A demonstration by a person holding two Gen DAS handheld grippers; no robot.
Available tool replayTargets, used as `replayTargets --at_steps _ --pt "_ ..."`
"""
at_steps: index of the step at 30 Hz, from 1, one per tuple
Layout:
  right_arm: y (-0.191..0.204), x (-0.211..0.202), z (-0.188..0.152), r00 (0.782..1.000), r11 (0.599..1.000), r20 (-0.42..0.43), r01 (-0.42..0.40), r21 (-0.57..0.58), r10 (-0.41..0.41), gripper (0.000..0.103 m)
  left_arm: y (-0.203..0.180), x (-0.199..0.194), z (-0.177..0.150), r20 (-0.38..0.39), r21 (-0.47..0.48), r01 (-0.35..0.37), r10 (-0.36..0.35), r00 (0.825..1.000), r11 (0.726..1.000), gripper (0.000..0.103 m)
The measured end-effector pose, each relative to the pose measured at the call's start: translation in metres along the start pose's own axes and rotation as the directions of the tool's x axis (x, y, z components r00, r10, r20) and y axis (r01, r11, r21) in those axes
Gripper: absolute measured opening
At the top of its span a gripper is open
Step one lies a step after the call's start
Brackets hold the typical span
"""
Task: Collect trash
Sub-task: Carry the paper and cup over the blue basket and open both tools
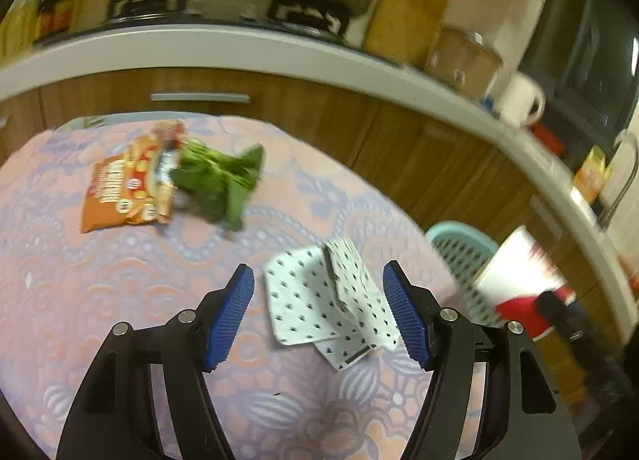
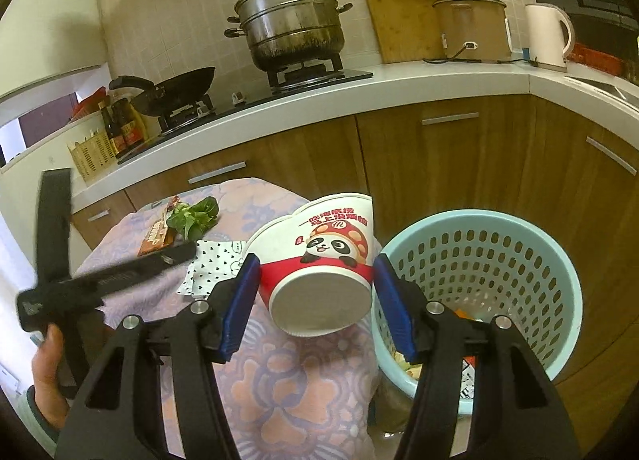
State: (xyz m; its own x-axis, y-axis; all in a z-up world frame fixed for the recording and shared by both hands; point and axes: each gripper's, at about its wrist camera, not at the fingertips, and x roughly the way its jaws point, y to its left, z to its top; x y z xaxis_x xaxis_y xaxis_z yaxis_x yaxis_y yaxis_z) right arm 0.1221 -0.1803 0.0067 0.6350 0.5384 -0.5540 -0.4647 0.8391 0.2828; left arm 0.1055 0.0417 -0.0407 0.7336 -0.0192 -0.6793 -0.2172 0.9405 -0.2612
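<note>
My right gripper is shut on a red-and-white noodle cup with a panda print, held tilted above the table edge, just left of the light-blue trash basket. My left gripper is open, low over a white dotted wrapper that lies between its pads on the pink tablecloth. An orange snack bag and green leaves lie farther back on the table. The cup and basket also show at the right of the left wrist view.
The basket holds some scraps at its bottom. Wooden cabinets and a white counter with a steamer pot, a wok, a cutting board, a rice cooker and a kettle stand behind the table. The other hand's gripper shows at left in the right wrist view.
</note>
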Motion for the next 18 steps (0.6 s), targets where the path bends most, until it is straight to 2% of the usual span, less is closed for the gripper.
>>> replayTargets --at_steps 4,6,8,9,10,12,18 --pt "-0.007 -0.003 -0.001 1.0 1.0 0.002 0.007 0.002 -0.007 0.055 -0.011 0.019 -0.007 -0.057 0.008 0.018 -0.018 0.998 1.0 0.049" --pt "-0.011 -0.004 -0.002 1.0 1.0 0.001 0.011 0.011 -0.011 0.054 -0.013 0.024 -0.008 -0.072 0.006 0.039 -0.038 0.997 0.999 0.027" --pt "-0.017 -0.005 -0.002 1.0 1.0 0.001 0.018 0.022 -0.018 0.054 -0.013 0.025 -0.008 -0.068 0.003 0.046 -0.045 0.997 0.999 0.019" --pt "-0.019 -0.005 -0.002 1.0 0.999 0.002 0.019 0.029 -0.02 0.054 -0.014 0.025 -0.007 -0.067 0.004 0.053 -0.053 0.996 0.999 0.009" --pt "-0.022 -0.006 -0.002 1.0 0.999 0.005 0.021 0.034 -0.021 0.054 -0.015 0.024 -0.007 -0.063 0.006 0.065 -0.065 0.996 0.998 0.008" --pt "-0.026 -0.008 -0.001 1.0 0.999 0.012 0.026 0.04 -0.027 0.054 -0.02 0.022 -0.006 -0.048 0.019 0.078 -0.077 0.996 0.997 0.001" --pt "-0.04 -0.019 0.003 0.997 0.997 0.043 0.056 0.05 -0.059 0.054 -0.047 0.009 0.002 -0.007 0.058 0.128 -0.128 0.992 0.99 0.0"
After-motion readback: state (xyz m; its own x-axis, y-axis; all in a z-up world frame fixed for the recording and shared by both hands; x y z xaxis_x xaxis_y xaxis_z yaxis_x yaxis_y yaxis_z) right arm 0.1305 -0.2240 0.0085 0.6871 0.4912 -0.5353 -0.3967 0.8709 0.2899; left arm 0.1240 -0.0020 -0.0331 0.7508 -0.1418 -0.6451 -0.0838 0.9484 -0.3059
